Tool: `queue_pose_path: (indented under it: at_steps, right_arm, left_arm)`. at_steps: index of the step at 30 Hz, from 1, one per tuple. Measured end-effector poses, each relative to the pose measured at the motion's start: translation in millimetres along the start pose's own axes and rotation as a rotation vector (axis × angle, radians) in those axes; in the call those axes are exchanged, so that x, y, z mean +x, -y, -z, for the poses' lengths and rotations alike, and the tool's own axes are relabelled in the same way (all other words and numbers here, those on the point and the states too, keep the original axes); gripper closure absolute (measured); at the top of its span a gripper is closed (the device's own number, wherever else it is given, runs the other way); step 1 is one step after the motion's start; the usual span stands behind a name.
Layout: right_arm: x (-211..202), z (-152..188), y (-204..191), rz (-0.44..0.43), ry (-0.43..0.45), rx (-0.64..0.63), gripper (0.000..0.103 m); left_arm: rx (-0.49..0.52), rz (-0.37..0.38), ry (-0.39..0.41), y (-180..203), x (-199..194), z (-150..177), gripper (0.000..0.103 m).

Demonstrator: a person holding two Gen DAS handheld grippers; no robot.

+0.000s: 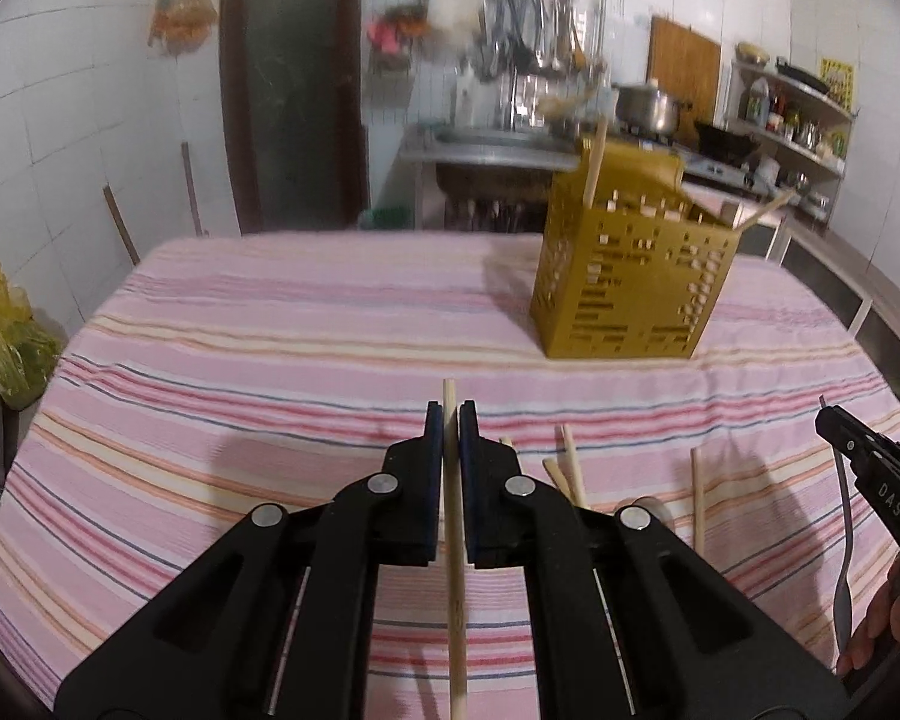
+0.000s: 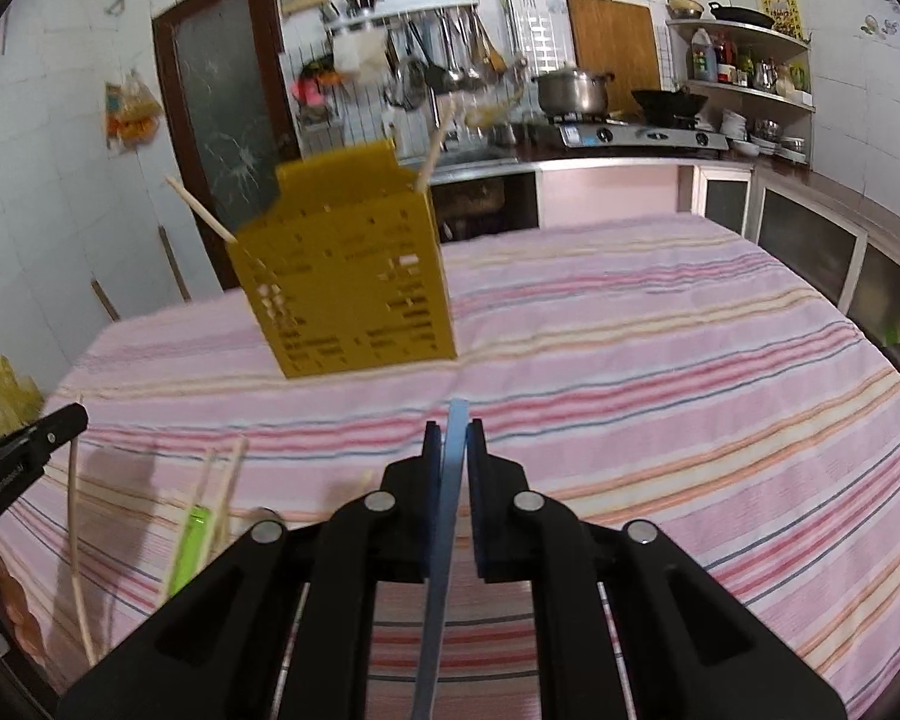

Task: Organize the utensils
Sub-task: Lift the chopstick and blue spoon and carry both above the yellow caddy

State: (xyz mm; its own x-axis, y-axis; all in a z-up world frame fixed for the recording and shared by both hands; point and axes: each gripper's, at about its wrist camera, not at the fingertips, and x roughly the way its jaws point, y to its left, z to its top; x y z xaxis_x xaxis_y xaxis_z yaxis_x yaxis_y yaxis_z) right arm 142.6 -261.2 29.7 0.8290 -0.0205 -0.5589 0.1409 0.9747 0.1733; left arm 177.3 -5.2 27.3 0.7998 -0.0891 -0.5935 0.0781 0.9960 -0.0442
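One big table with a pink striped cloth [image 1: 270, 330] holds a yellow plastic holder full of holes [image 1: 630, 288] near its far edge. More wooden chopsticks [image 1: 570, 468] lie near the front edge. The left gripper [image 1: 450, 414] pinches a long wooden chopstick [image 1: 456, 540]. The right gripper [image 2: 455, 429] pinches a thin blue stick [image 2: 444, 516]. Both sticks could slip, or bump the holder's rim and tip it.

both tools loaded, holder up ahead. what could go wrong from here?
1. The left tool pinches its wooden chopstick near one end, so the long free end may swing or slip.
2. The yellow holder already holds slanted chopsticks that could block entry.
3. The right tool grips a thin blue handle edge-on; it may twist.
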Motion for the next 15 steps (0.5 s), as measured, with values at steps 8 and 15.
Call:
queue_pose_path:
  at_steps: [8,15]
  right_arm:
    - [-19,0,2,-0.040,0.073,0.006,0.094]
    - [-31,-3,5,-0.082,0.105,0.022,0.094]
  left_arm:
    - [-0.004,0.006,0.088,-7,-33,2,0.099]
    - [-0.006,0.009,0.111,-8,-45,2,0.099]
